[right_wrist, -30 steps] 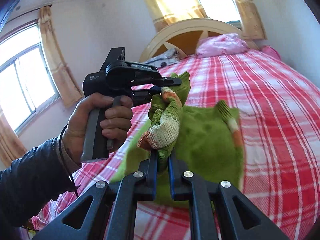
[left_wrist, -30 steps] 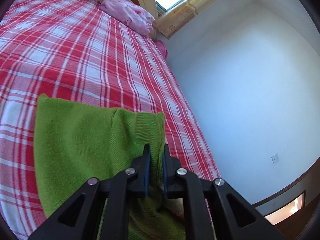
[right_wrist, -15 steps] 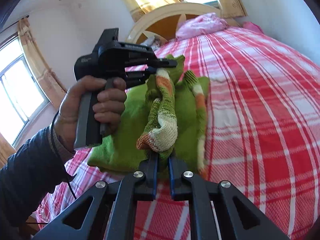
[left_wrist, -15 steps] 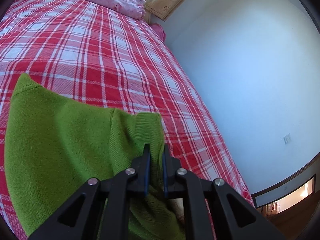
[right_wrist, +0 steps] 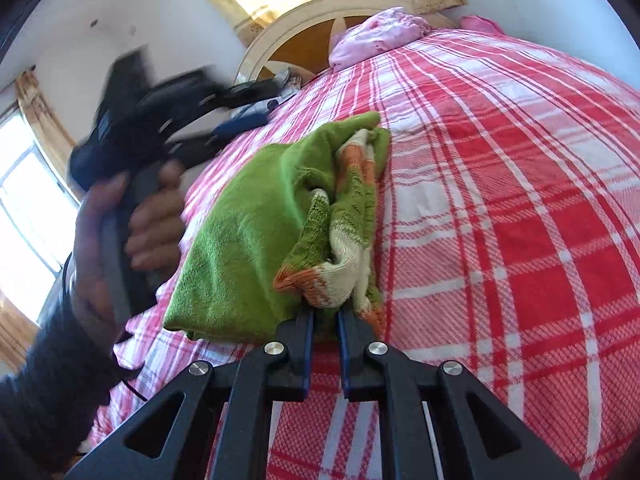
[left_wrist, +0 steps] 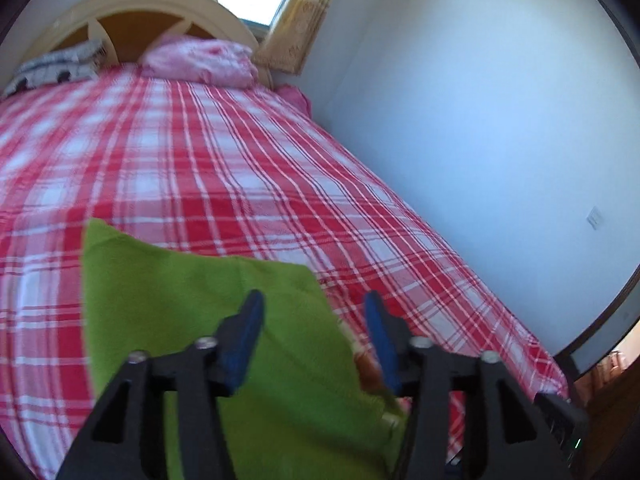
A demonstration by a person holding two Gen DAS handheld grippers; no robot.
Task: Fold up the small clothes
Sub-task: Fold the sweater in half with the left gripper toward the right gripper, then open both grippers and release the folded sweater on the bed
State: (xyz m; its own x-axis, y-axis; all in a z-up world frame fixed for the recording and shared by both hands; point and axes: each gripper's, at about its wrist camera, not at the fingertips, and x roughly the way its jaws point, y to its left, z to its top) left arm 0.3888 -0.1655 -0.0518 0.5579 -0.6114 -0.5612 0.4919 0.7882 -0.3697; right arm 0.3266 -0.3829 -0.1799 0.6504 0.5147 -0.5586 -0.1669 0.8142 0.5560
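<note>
A small green knit sweater point(right_wrist: 244, 232) with orange and cream striped cuffs point(right_wrist: 340, 264) lies folded on the red plaid bed point(right_wrist: 500, 200). My right gripper point(right_wrist: 323, 320) is shut on the sweater's near edge by the cuffs. My left gripper point(left_wrist: 314, 320) is open and empty, its jaws wide apart just above the sweater point(left_wrist: 192, 300). In the right wrist view the left gripper point(right_wrist: 160, 120) is blurred, held up to the left of the sweater and apart from it.
A pink pillow point(left_wrist: 200, 60) and a grey patterned bundle point(left_wrist: 56, 66) lie at the cream headboard point(left_wrist: 160, 8). A white wall point(left_wrist: 480, 120) runs along the bed's right side. Windows with yellow curtains point(right_wrist: 44, 140) stand left and behind.
My left gripper has opened and let go of the sweater, then lifted away. The sweater has dropped flat onto the bed, folded over. My right gripper keeps its hold.
</note>
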